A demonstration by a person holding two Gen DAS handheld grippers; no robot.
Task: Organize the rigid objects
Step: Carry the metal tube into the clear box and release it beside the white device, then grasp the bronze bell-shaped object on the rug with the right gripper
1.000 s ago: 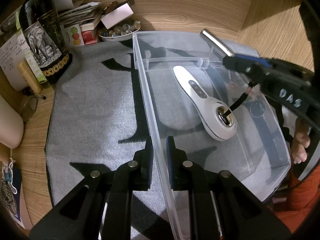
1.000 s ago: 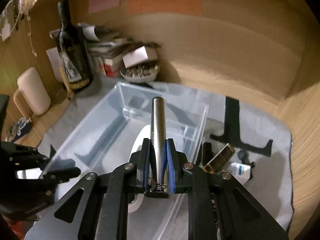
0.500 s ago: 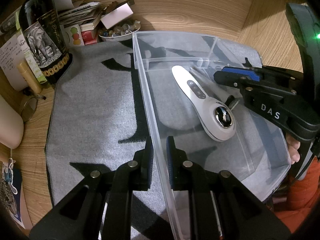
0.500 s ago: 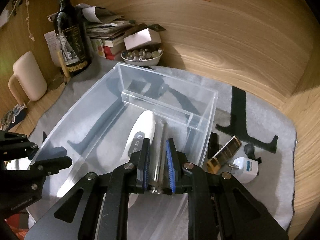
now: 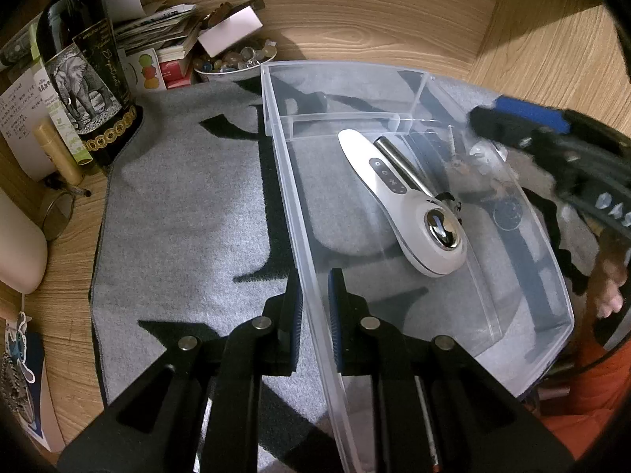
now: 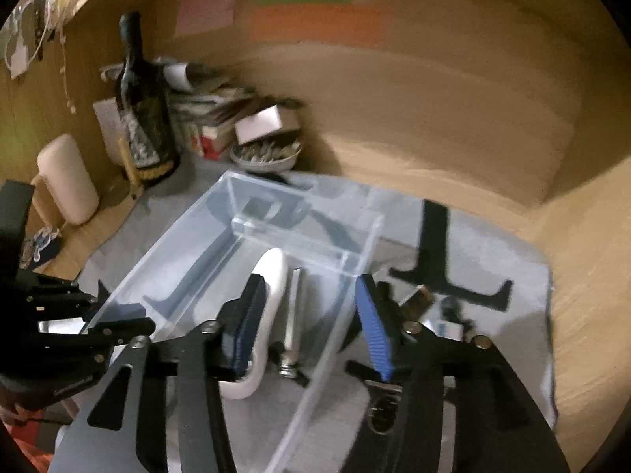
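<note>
Left gripper [image 5: 315, 307] nearest the lens: fingers clamped across the near wall of the clear plastic bin [image 5: 294, 213], one pad inside, one outside, steadying it.

Right gripper [image 6: 307, 323]: jaws have just been opening, now parted with nothing between the pads. The metal cylinder [image 6: 292, 315] it carried lies on the bin floor, flush against the white handheld device [image 5: 410, 205], both in the large compartment short of the divider [image 5: 347, 118].

Beyond the bin on the grey mat [image 5: 189, 205]: a brown rectangular item [image 6: 418, 299] and a dark small part [image 6: 453, 307], blurred, still outside, probably next.

Risks:
- Right fingers straddle the bin's right wall; lifting out skewed could catch the rim and drag the bin against the left clamp.
- Cylinder is round; a knock to the bin may roll it.
- Far back, wine bottle [image 5: 84, 71] and bowl of stones [image 5: 232, 63] sit near the mat's edge; a shoved bin could reach them.
</note>
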